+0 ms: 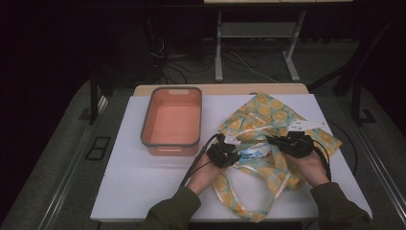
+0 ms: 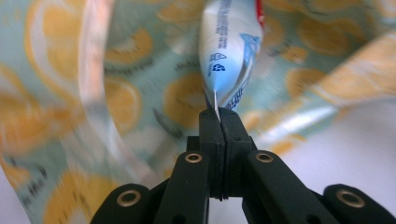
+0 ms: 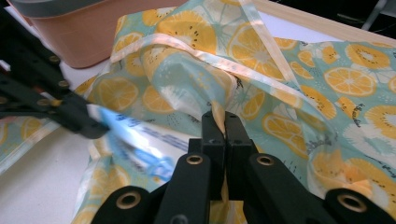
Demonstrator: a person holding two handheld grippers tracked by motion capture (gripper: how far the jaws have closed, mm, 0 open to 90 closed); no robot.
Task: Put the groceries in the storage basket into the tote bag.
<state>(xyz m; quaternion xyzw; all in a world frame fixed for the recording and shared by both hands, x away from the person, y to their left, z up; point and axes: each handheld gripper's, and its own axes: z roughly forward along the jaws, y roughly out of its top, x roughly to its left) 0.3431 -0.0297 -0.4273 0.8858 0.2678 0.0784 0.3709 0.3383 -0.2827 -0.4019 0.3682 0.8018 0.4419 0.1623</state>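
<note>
Citrus-print bag (image 1: 268, 127) fabric is clamped by the right hand-held gripper (image 3: 219, 122), while a blue-white packet (image 2: 231, 51) is pinched at its thin seam by the left hand-held gripper (image 2: 218, 114). The packet could be lost from so slight a hold, or snagged on the bag's mouth.

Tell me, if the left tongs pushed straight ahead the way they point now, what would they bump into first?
The left tongs already pinch the edge of a blue-and-white packet. Straight on, they would likely push it into the fruit-print bag just behind, though depth is hard to judge.

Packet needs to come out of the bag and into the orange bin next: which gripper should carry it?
Left. The left gripper is already shut on the blue-and-white packet's edge and sits nearer the orange bin. The right gripper is clamped on the bag fabric, likely steadying it.
</note>
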